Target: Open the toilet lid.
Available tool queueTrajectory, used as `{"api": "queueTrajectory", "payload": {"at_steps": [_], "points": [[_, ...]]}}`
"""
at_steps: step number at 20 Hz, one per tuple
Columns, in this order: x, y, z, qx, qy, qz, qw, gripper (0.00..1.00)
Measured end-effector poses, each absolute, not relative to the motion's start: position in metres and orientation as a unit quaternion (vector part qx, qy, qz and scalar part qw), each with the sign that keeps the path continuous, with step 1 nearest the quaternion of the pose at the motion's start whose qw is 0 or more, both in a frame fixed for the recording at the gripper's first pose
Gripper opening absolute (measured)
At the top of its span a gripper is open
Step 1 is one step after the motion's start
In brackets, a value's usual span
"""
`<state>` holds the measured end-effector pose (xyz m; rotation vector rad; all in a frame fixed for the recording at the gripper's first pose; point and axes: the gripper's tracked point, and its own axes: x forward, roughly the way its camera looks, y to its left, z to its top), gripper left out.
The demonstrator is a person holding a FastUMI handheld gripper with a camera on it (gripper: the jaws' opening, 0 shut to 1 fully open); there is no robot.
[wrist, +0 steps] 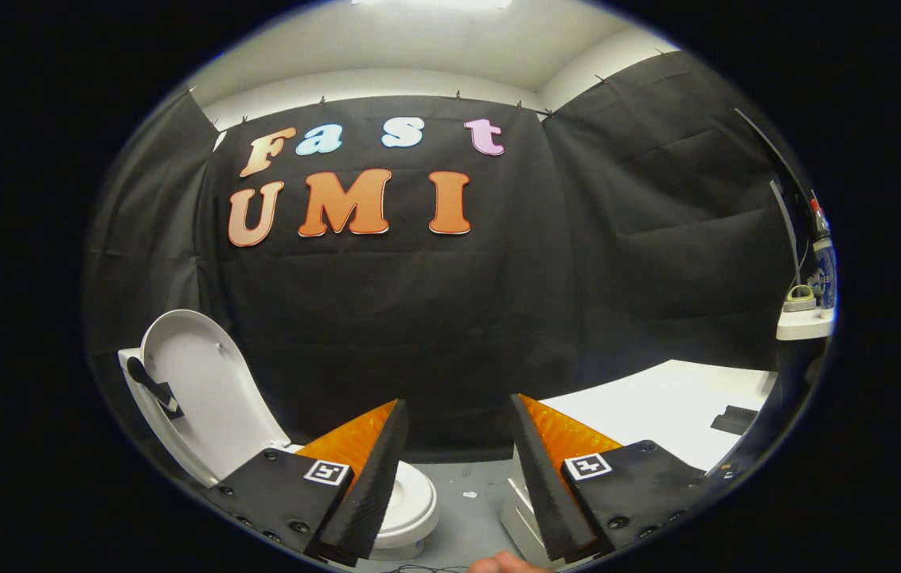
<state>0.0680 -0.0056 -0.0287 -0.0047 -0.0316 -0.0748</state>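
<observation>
The tool [454, 469] is sitting at the bottom centre of the frame with its two fingers [375, 477] spread wide apart and gripping nothing; only grey floor [470, 509] and the dark cloth wall are showing through the gap between them. Just behind the left finger, at the lower left of the frame, the toilet [411, 505] is standing with its white seat ring partly hidden by that finger. The toilet lid [200, 398] is already standing raised at the left of the frame, well apart from the fingers, with its pale inner face turned toward the camera and to the right. Its long axis is running from the hinge beside the left finger up toward the upper left, tilted back against the cistern, where a dark handle [152, 386] is sticking out. Judging by this, the lifting step looks finished and the tool is sitting clear of the lid, so the next move probably calls for nothing more than keeping the fingers away from the lid so it is not knocked forward. To the right of the fingers a white surface [657, 406] is stretching toward the lower right, and a small shelf [801, 325] at the right edge is carrying a bottle [823, 270]. A fingertip of a person's hand [502, 565] is peeking in at the very bottom.
</observation>
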Motion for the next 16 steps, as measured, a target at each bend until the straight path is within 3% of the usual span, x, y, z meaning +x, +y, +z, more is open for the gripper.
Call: {"api": "queueTrajectory", "payload": {"at_steps": [16], "points": [[0.0676, -0.0029, -0.0349, -0.011, 0.004, -0.033, 0.999, 0.84]]}}
